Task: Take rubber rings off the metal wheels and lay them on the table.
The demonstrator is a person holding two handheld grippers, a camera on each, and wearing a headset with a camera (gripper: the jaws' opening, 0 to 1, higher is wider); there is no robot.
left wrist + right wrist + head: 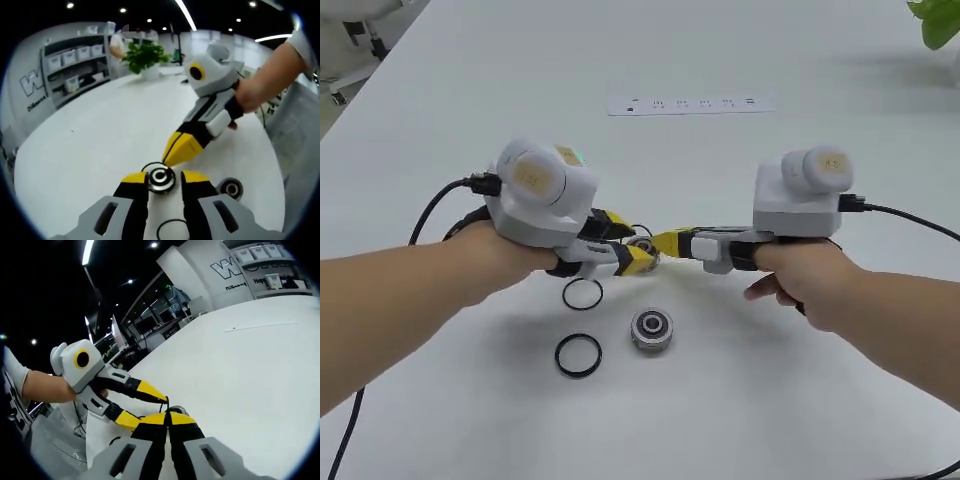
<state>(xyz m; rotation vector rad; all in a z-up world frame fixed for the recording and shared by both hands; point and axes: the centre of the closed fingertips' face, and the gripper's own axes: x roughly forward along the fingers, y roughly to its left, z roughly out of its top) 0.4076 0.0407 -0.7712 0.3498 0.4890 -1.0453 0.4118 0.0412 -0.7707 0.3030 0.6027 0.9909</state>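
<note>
My left gripper (164,177) is clamped on a small silver metal wheel with a dark hub (160,180), one yellow-tipped jaw on each side. The wheel is held just above the white tabletop (800,400), in front of me at the centre of the head view.

My right gripper (168,422) comes in from the opposite side. Its yellow tips are squeezed nearly together and meet the wheel's far edge. They appear to pinch the thin black rubber ring (146,166), which loops out loose on one side of the wheel, though the contact point is too small for me to be sure. The two sets of jaws crowd each other here, tip to tip, so the ring's far side is hidden behind them.

Nearer to me, two more black rubber rings lie flat on the table, well apart from each other: one just below the left gripper (582,294), the other closer to me (578,355). A second silver metal wheel (651,329) sits on the table beside that nearer ring, between the two hands.

Farther back lies a flat white power strip (685,104), and green plant leaves (938,22) show at the far right corner. A black cable (430,210) trails from the left gripper, and another (910,220) from the right.
</note>
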